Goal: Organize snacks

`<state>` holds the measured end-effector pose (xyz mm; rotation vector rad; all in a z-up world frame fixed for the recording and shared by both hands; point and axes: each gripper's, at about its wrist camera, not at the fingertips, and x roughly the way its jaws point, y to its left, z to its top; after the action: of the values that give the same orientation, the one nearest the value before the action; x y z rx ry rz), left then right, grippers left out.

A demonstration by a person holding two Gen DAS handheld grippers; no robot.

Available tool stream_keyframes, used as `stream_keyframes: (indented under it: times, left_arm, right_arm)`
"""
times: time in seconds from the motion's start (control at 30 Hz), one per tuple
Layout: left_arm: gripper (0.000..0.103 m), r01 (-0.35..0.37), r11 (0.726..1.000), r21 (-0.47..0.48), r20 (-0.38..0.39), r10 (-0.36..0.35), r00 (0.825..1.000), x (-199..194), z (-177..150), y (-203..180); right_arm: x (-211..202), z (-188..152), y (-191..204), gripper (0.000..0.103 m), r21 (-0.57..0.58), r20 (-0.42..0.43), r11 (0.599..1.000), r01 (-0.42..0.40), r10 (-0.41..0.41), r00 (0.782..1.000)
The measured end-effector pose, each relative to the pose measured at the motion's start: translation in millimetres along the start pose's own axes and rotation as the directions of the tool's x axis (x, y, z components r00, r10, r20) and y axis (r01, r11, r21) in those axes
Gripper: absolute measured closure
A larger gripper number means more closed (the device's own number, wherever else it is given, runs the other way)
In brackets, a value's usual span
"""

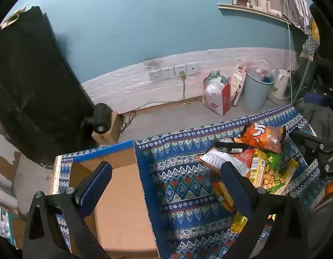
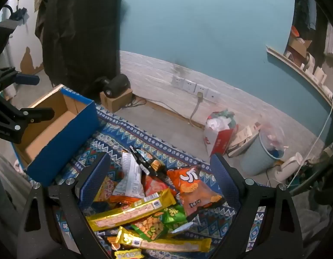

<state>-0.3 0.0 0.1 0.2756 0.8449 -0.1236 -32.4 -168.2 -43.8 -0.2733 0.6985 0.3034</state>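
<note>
A heap of snack packets lies on a blue patterned tablecloth (image 1: pixel 183 185). On top are an orange puffed-snack bag (image 2: pixel 194 185), a long gold wrapper (image 2: pixel 131 211), a green cracker bag (image 2: pixel 157 222) and a dark packet (image 2: pixel 149 164). My right gripper (image 2: pixel 160 183) hangs open above the heap, nothing between its fingers. An open cardboard box with blue sides (image 1: pixel 114 194) stands left of the heap, its inside bare. My left gripper (image 1: pixel 166 185) is open over the box's right wall. The orange bag (image 1: pixel 261 138) and green bag (image 1: pixel 272 174) show right of it.
Behind the table is a grey floor with a red-and-white bag (image 2: pixel 218 136), a pale blue bin (image 2: pixel 261 151) and a white kettle (image 2: pixel 289 168). A dark cloth (image 2: pixel 80 32) hangs at the left. Wall sockets (image 1: pixel 172 73) sit on the white brick strip.
</note>
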Motion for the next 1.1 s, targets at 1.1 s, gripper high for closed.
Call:
stream_keyframes:
  times: [1.1]
  left_arm:
    - [0.002,0.030,0.999,0.015,-0.048,-0.029,0.998,12,-6,-4]
  right_arm:
    - [4,-6,0,0.011,-0.005,-0.037,1.000,-0.009,0.009,0.999]
